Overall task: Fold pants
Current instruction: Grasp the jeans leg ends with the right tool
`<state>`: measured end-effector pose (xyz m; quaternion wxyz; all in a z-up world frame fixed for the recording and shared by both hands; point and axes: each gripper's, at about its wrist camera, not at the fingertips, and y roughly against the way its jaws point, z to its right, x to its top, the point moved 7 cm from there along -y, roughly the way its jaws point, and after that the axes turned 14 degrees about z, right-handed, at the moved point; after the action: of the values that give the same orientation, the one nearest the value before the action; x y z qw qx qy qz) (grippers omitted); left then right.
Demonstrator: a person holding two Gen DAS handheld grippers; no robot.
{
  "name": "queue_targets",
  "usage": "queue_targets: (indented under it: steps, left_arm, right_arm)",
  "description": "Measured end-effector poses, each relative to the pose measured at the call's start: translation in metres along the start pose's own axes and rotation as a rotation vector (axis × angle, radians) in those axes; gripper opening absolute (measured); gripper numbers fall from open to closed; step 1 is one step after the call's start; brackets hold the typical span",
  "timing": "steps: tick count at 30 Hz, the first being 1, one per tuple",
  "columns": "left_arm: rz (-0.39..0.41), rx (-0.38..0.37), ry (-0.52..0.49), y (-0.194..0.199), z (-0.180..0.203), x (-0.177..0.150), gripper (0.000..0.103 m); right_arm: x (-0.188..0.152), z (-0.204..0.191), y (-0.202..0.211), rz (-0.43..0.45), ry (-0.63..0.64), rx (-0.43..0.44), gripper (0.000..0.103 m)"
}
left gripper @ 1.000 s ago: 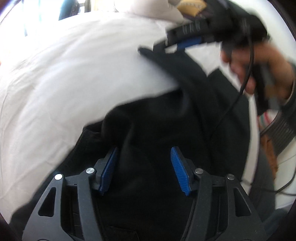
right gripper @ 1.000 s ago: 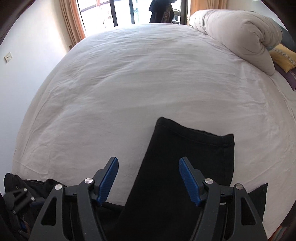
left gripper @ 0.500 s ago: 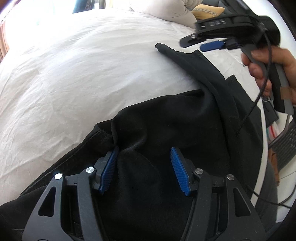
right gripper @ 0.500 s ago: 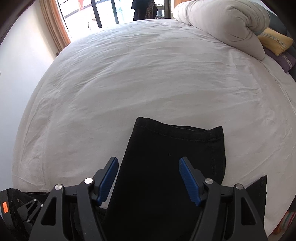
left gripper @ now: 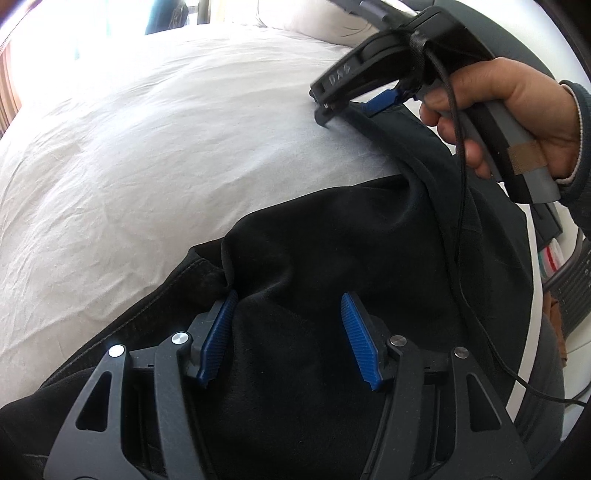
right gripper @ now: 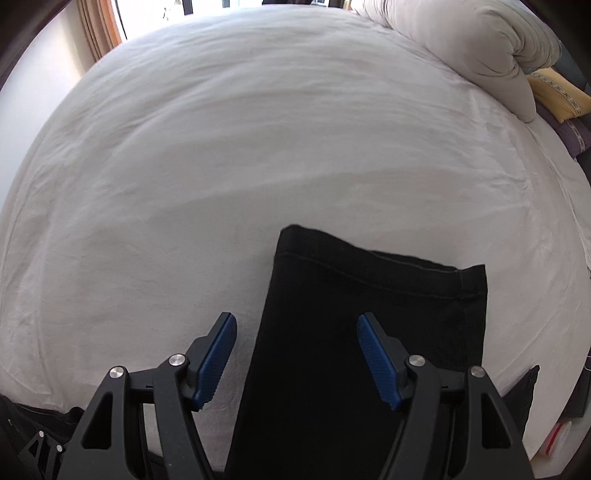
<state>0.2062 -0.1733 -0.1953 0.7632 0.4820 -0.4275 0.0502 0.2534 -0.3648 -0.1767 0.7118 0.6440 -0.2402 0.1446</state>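
Observation:
Black pants (left gripper: pixel 332 251) lie rumpled on a white bed. My left gripper (left gripper: pixel 290 317) is open, low over the waist area, its fingers spread over dark cloth beside a bunched seam (left gripper: pixel 218 277). In the left wrist view the right gripper (left gripper: pixel 354 99) is seen in a hand at the upper right, down at the end of a pant leg. In the right wrist view my right gripper (right gripper: pixel 295 343) is open over the leg end (right gripper: pixel 369 314), whose hem (right gripper: pixel 369 273) lies flat ahead of the fingers. A second leg end (right gripper: pixel 524 391) shows at the right.
The white bedsheet (right gripper: pixel 258 147) stretches far ahead. A rolled duvet (right gripper: pixel 461 44) and yellow pillow (right gripper: pixel 557 92) lie at the far right. Curtains and a window (right gripper: pixel 103 29) stand beyond the bed. A cable (left gripper: pixel 461 258) hangs from the right gripper across the pants.
The right gripper has come down lower and closer onto the pant leg end. The left gripper stays open over the waist area, barely shifted.

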Motion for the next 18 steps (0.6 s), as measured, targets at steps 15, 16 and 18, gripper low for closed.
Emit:
queue_targets:
  steps: [15,16,18]
  left_arm:
    - [-0.003,0.027,-0.014,-0.01,0.007,0.001,0.058]
    - [-0.004,0.03,-0.016,-0.011,0.008,0.0,0.058]
    - [-0.006,0.036,-0.014,-0.013,0.01,0.001,0.058]
  right_arm:
    - [0.005,0.05,0.053,0.119,-0.182,0.131,0.005]
    - [0.005,0.061,0.065,0.151,-0.208,0.135,0.005]
    - [-0.004,0.091,0.094,0.226,-0.286,0.138,0.005]
